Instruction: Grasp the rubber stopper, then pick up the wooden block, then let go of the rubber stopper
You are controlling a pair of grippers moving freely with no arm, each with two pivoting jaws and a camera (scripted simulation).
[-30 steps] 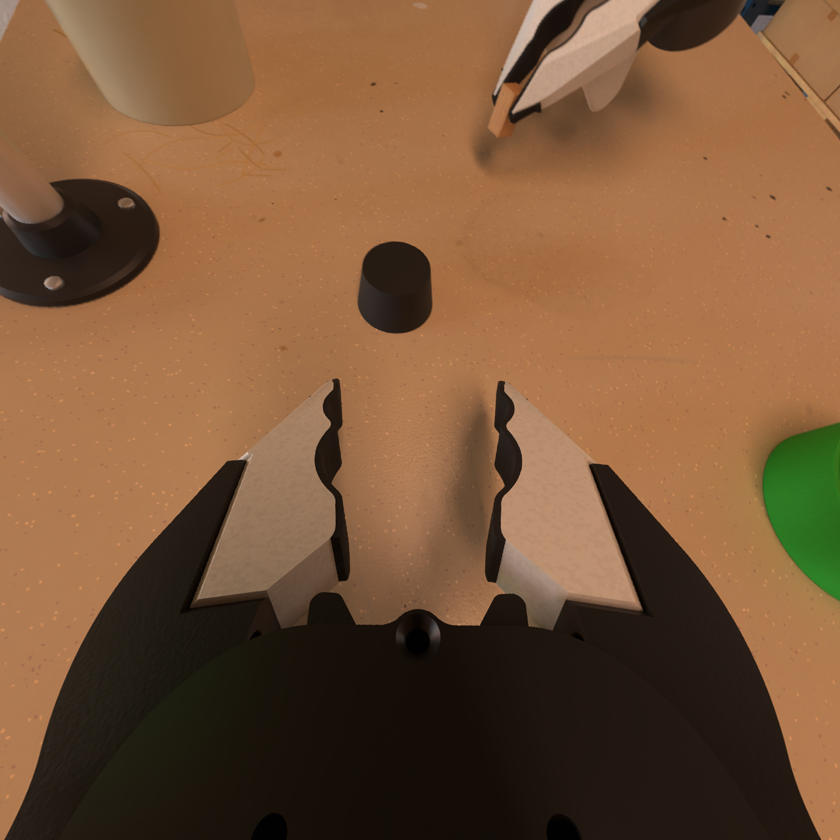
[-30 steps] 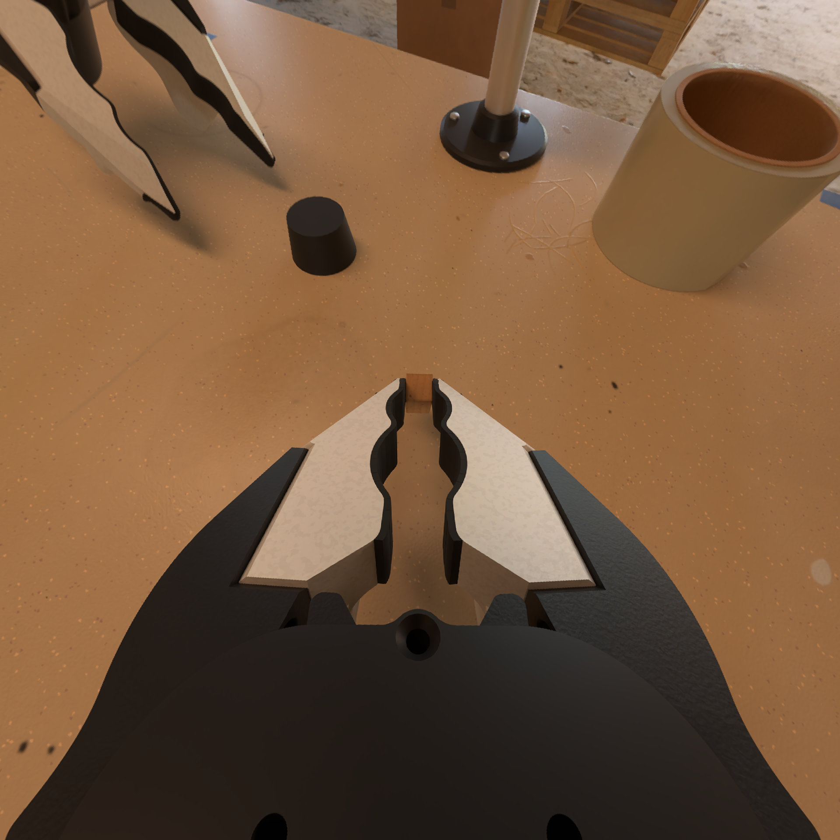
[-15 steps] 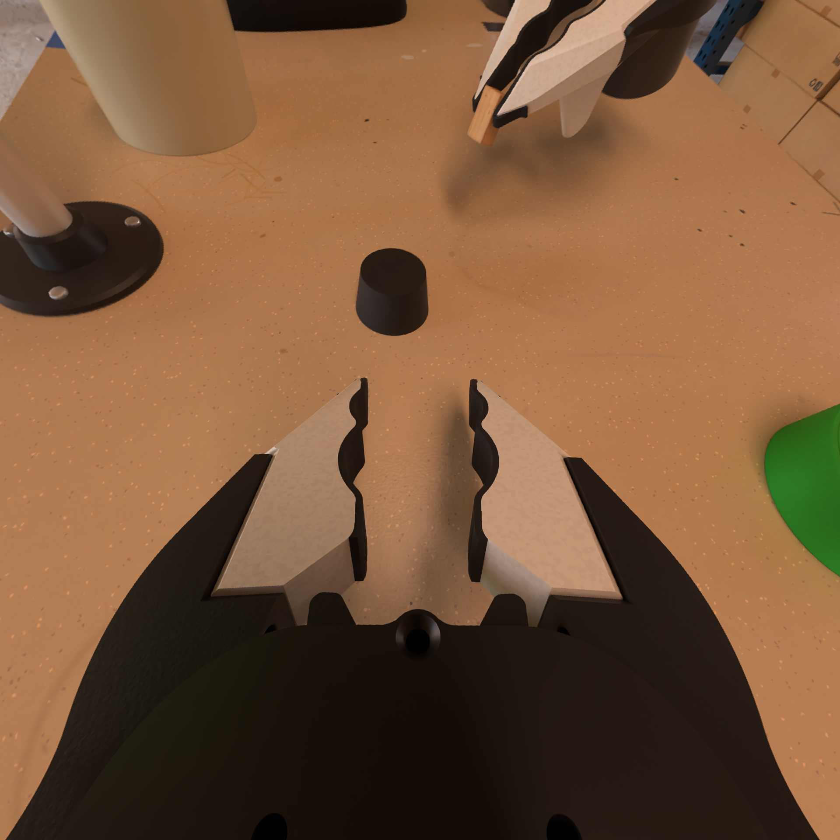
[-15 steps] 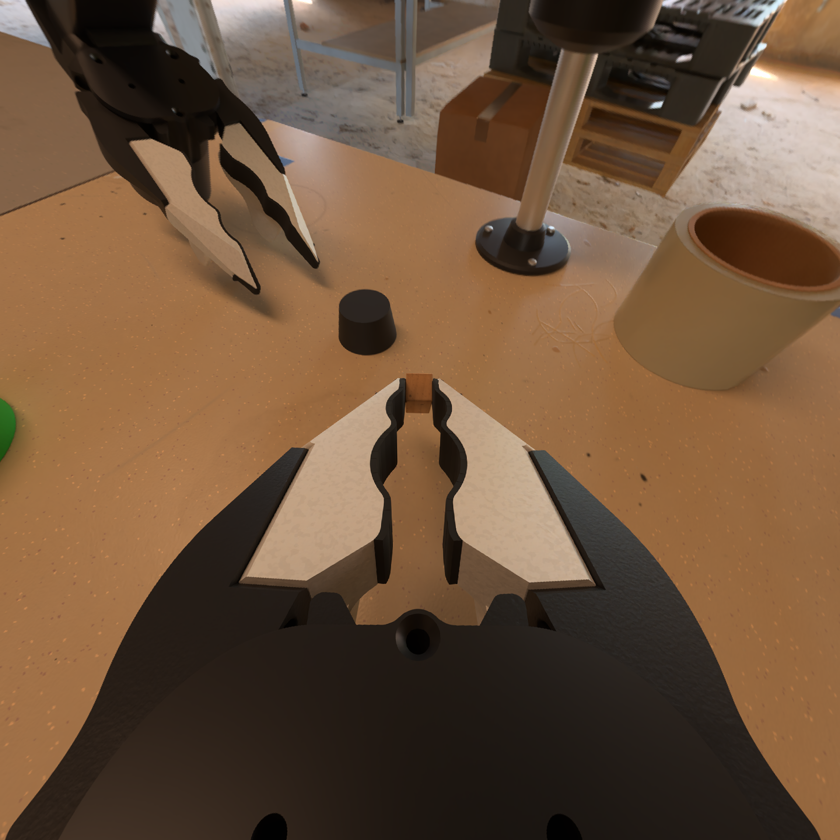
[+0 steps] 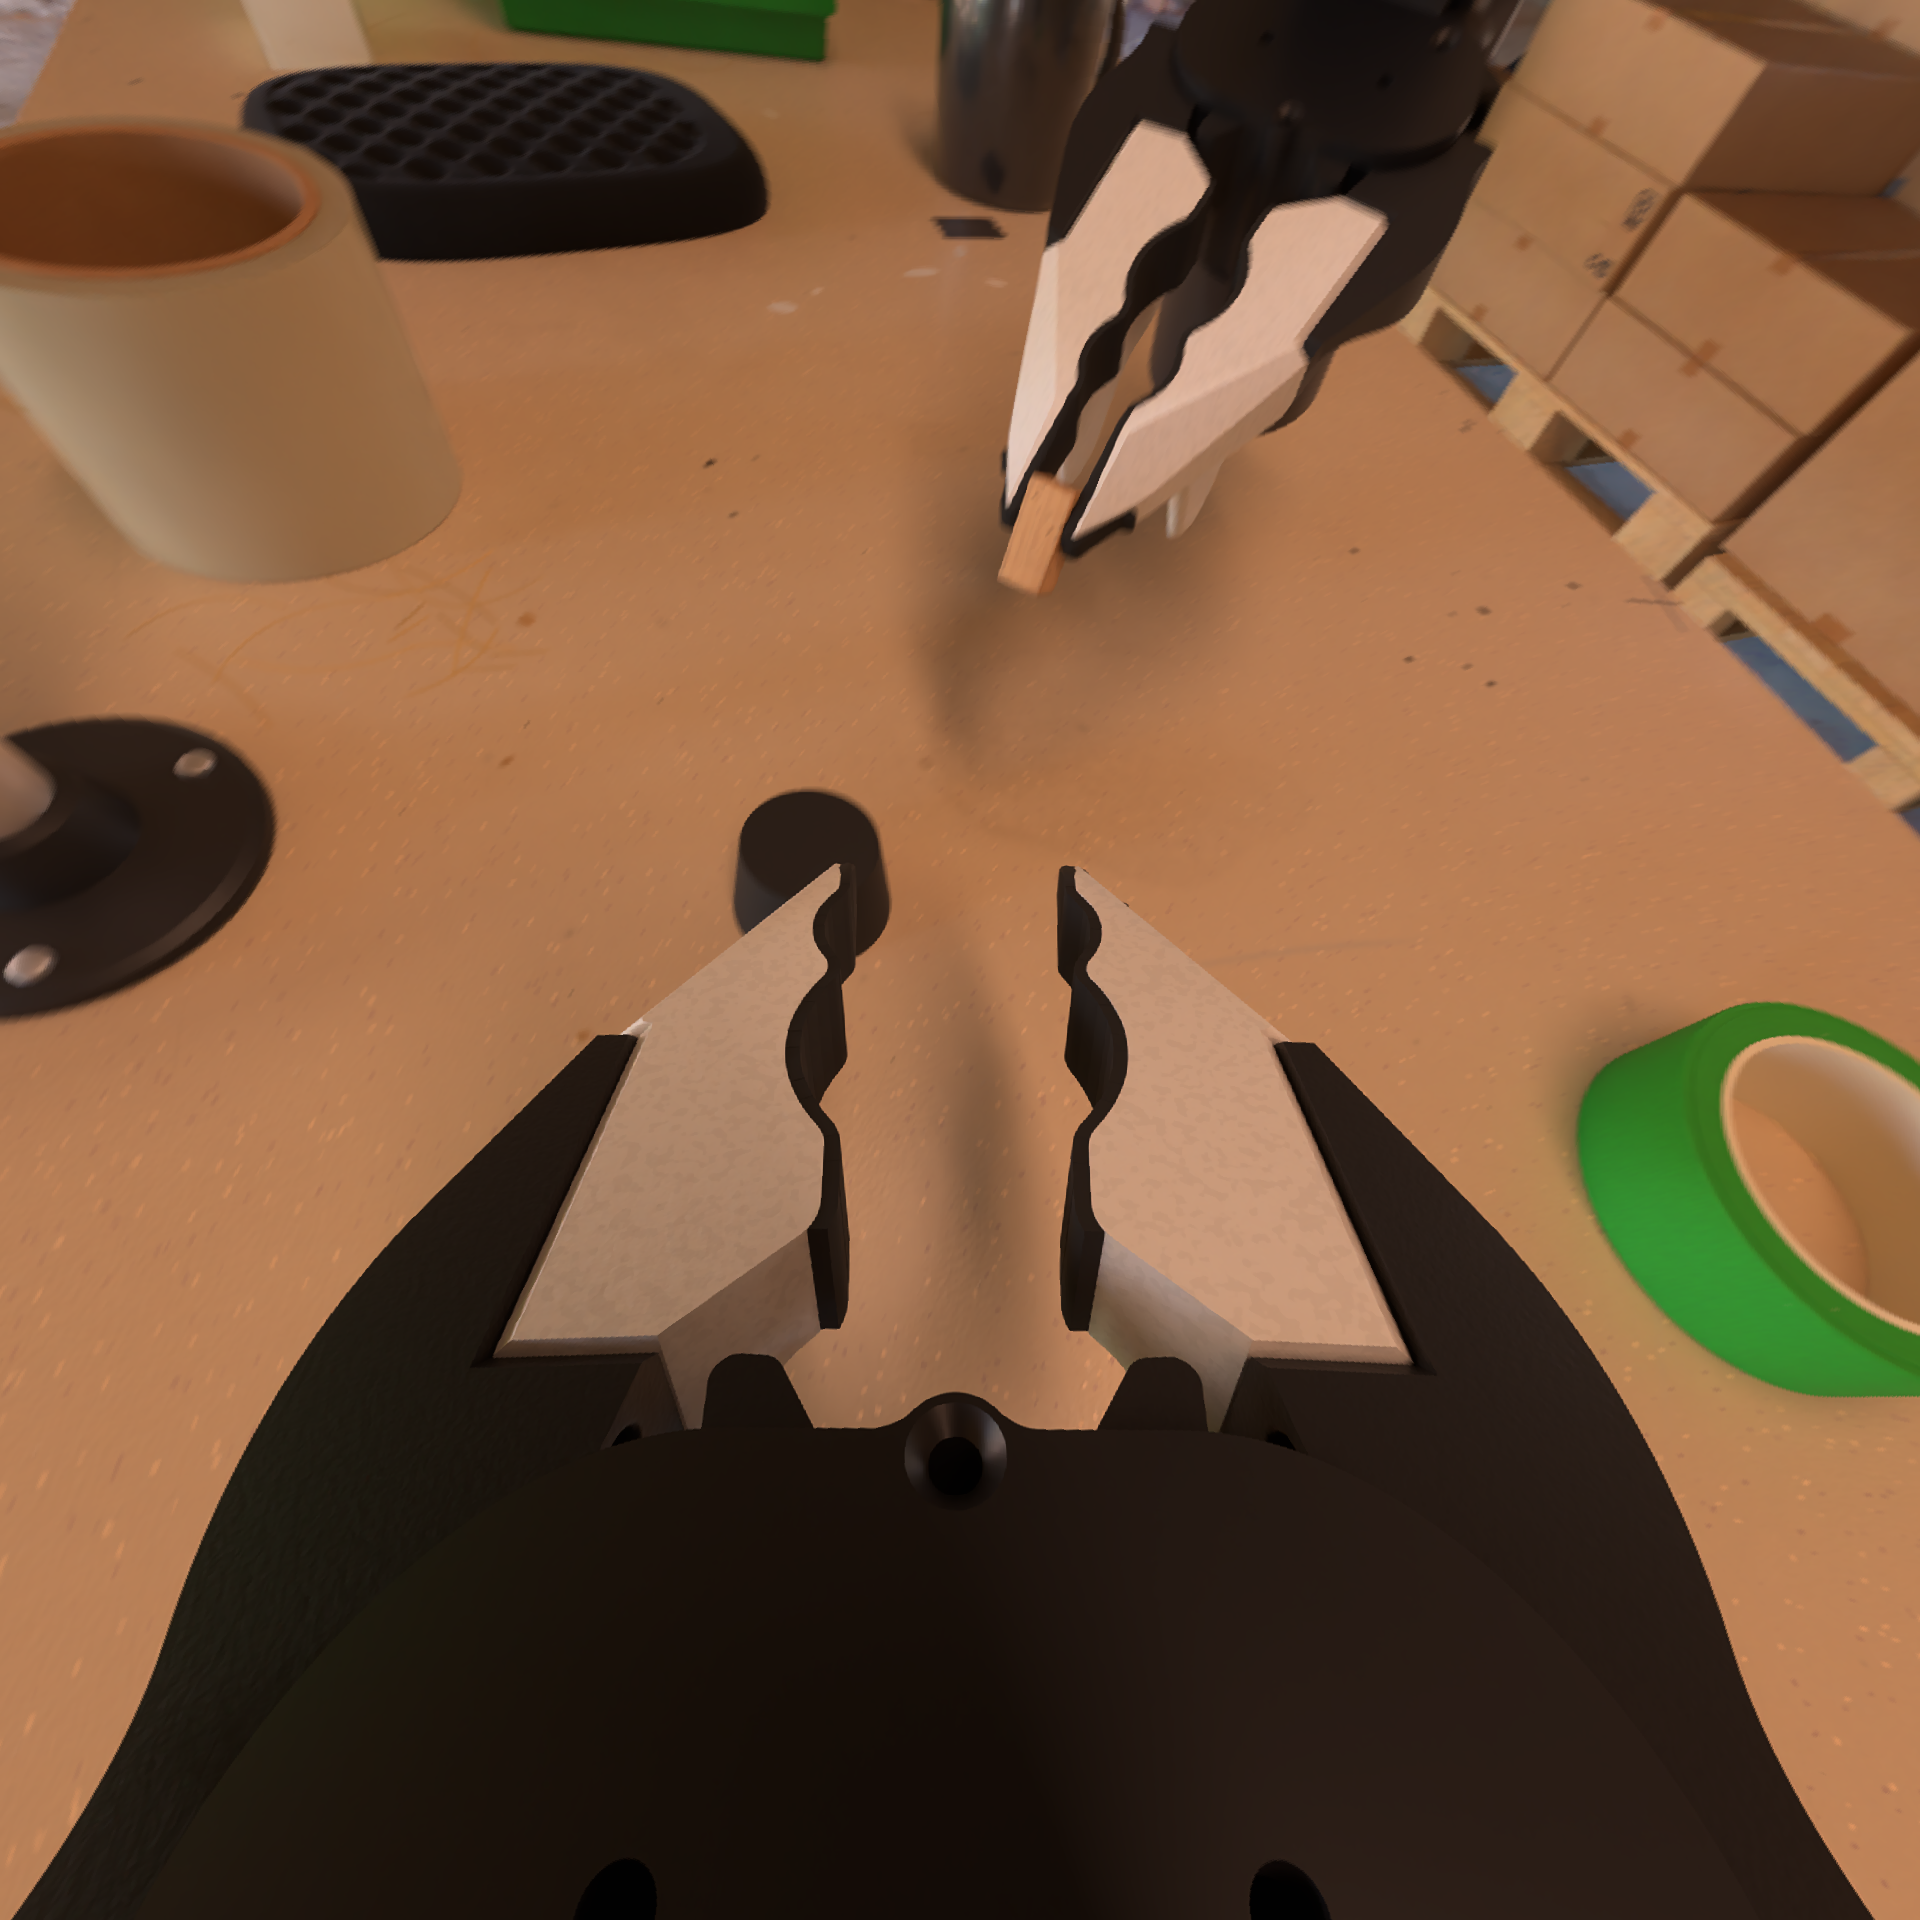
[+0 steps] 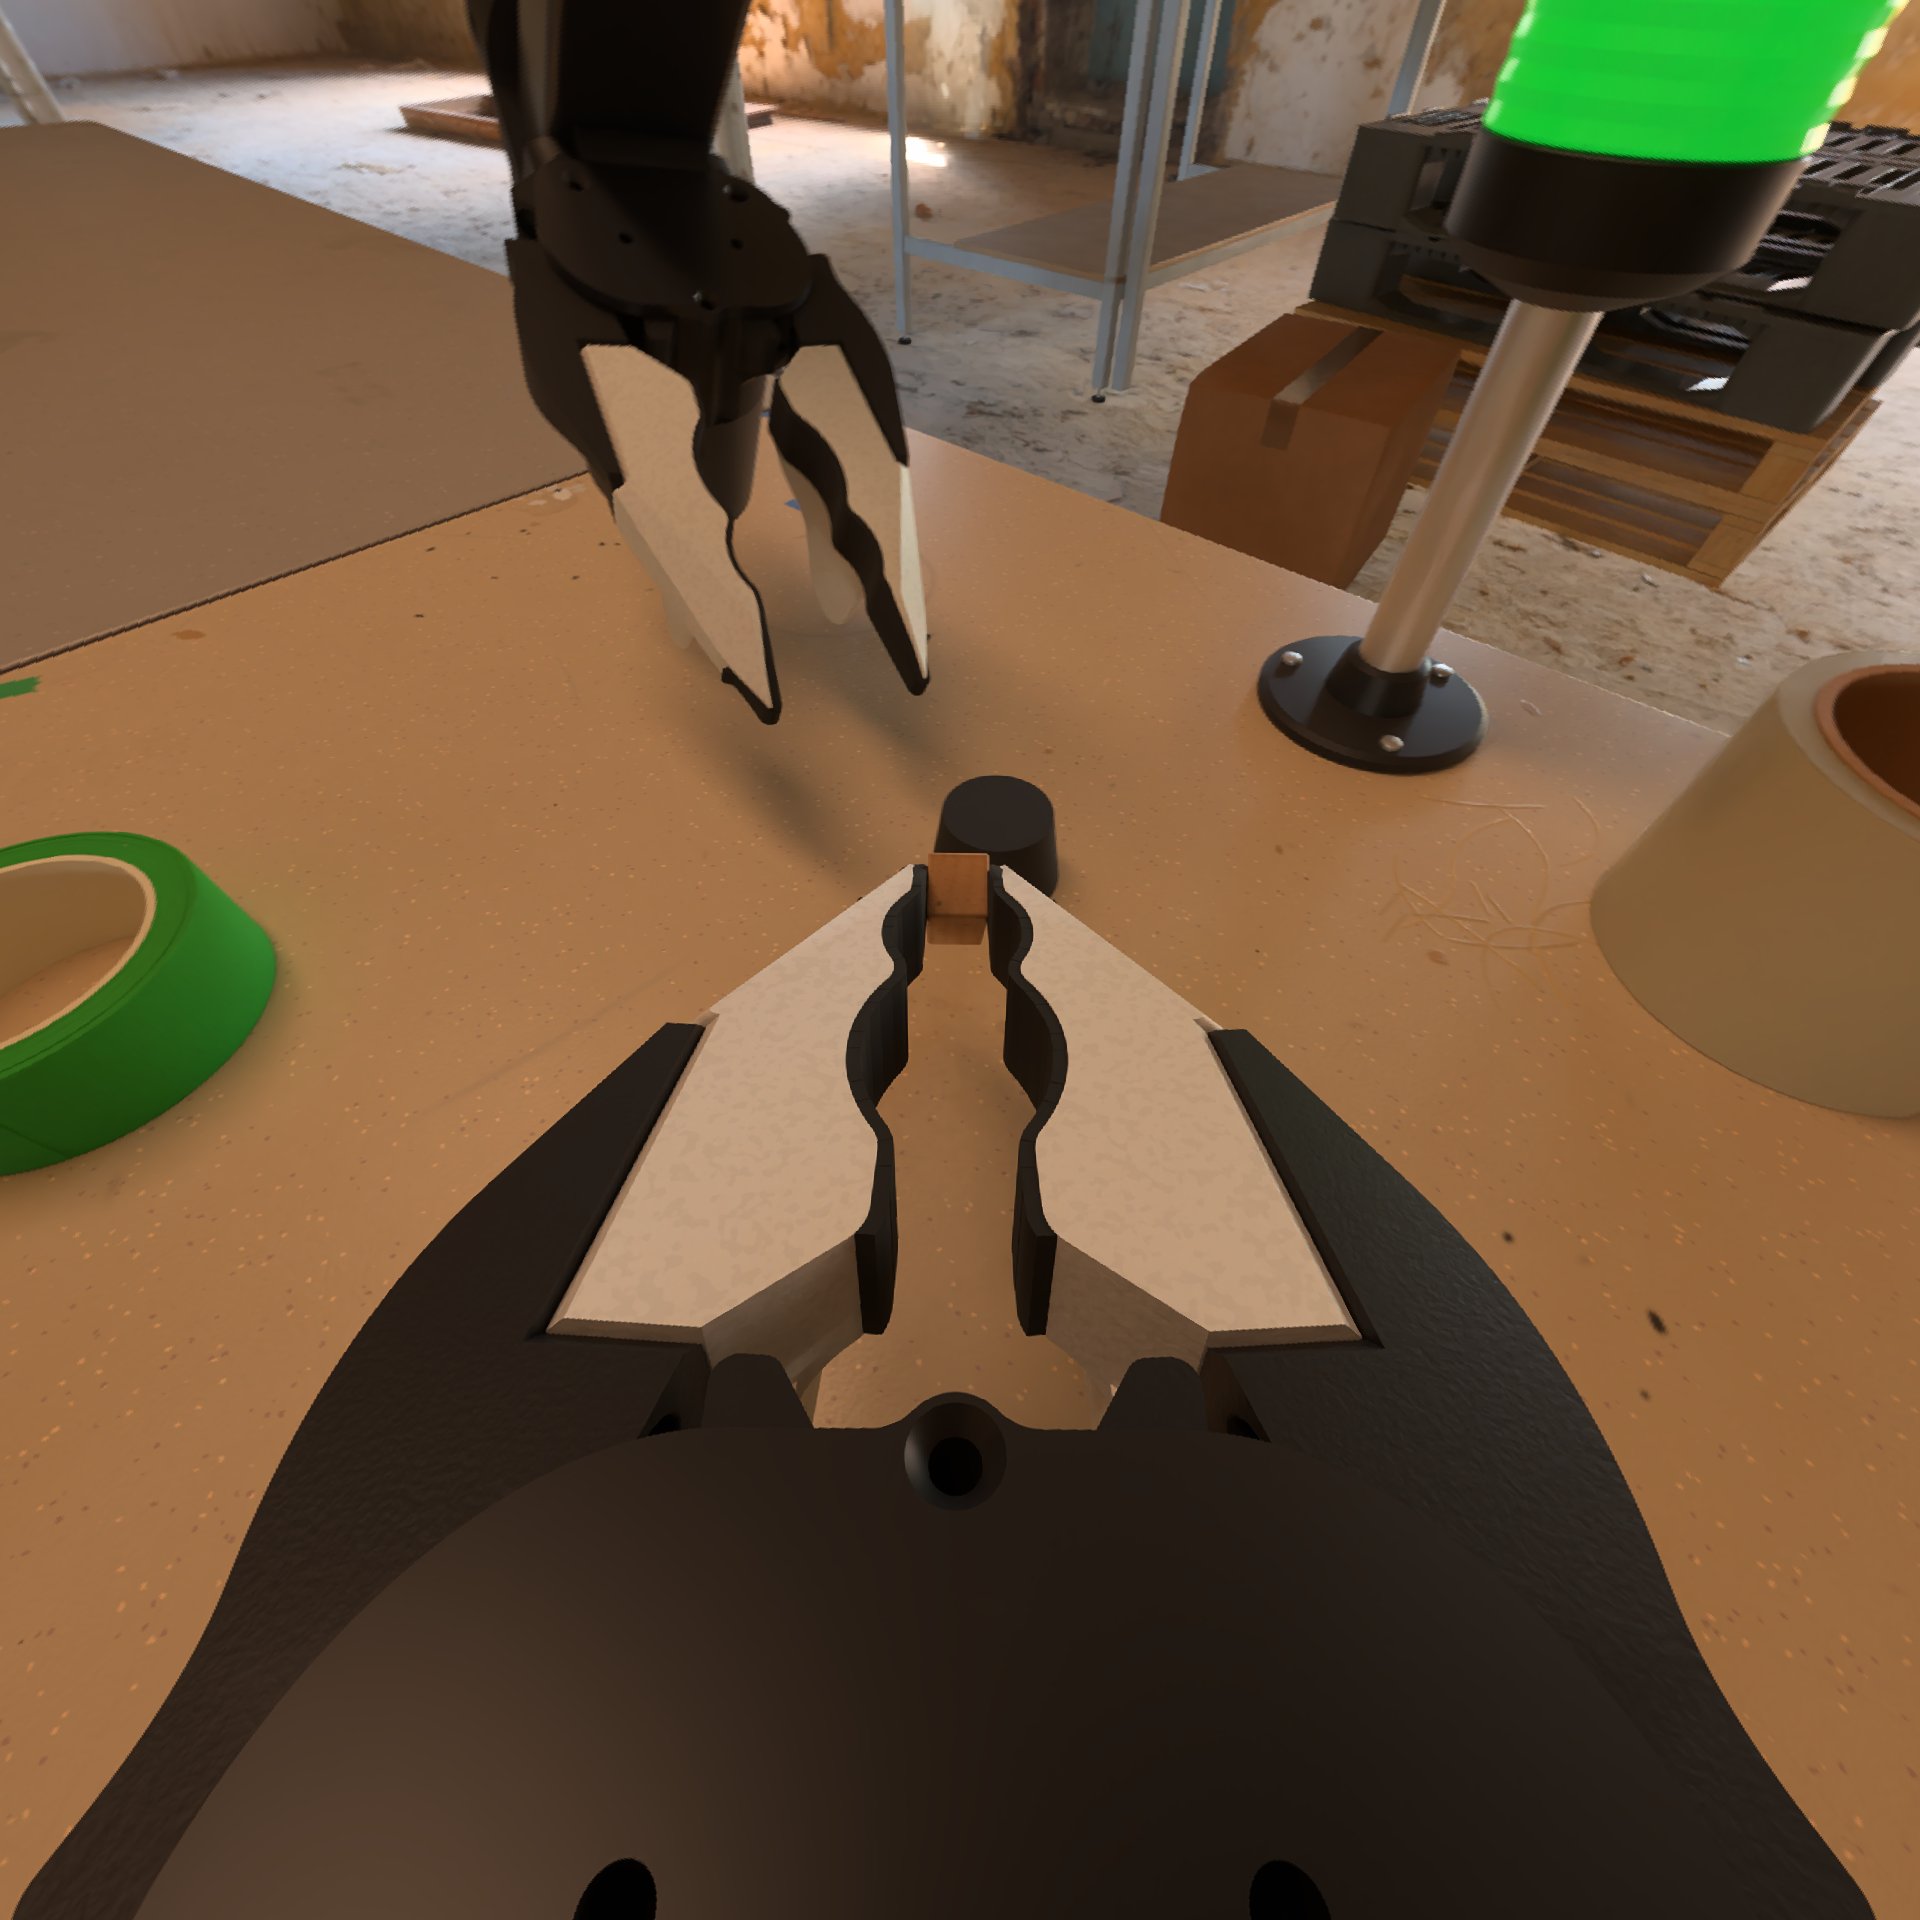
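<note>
The black rubber stopper (image 5: 802,847) stands on the tan table, free. In the left wrist view my left fingertip partly covers it. My left gripper (image 5: 951,883) is open and empty, raised above the table, with the stopper beyond and to the left of its gap. My right gripper (image 6: 956,883) is shut on the small wooden block (image 6: 956,885) at its fingertips and holds it in the air. The left wrist view shows the block (image 5: 1032,545) in that gripper (image 5: 1044,520) well above its shadow. The right wrist view shows the stopper (image 6: 997,821) just behind the block, and the left gripper (image 6: 844,696) hanging beyond it.
A beige roll with a brown core (image 5: 197,395) stands at the left. A black pole base (image 5: 114,862) is near the stopper. A green tape roll (image 5: 1756,1195) lies at the right. A black perforated pad (image 5: 499,156) and a dark cylinder (image 5: 1013,104) are at the far end. Boxes on a pallet (image 5: 1683,312) lie past the table's right edge.
The right gripper has lifted the wooden block higher off the table. The left gripper has risen and drawn back from the stopper, and its jaws have narrowed somewhat. The stopper has not moved.
</note>
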